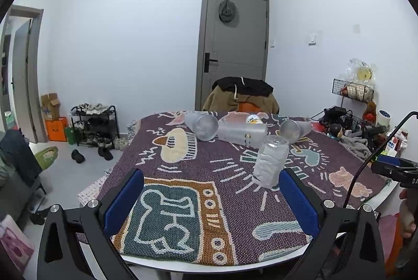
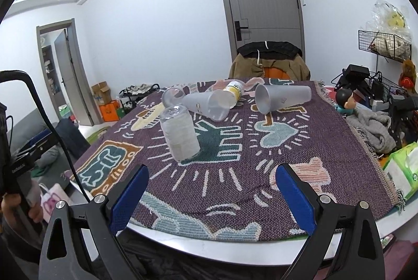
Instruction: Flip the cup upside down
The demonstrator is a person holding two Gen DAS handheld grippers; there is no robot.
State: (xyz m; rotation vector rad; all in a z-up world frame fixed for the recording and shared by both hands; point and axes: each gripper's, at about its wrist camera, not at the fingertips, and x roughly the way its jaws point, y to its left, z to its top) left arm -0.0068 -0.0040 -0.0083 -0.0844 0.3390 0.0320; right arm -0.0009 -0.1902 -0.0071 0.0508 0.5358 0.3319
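Cup (image 2: 180, 135) clear, ribbed, inverted on worktop (image 2: 261, 248), mouth down for stability; both grippers' jaws spread wide, empty, backed off.

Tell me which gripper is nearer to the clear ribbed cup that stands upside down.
Probably the left. The clear ribbed cup stands just beyond the left gripper, beside its right finger; the right gripper sits farther back, cup ahead-left.

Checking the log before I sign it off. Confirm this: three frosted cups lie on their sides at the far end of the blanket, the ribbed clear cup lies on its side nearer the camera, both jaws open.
One error: the ribbed clear cup is not on its side. The right wrist view shows it standing, its closed end up and its wider end on the blanket. The three frosted cups do lie on their sides, and the left gripper and right gripper both have open jaws.
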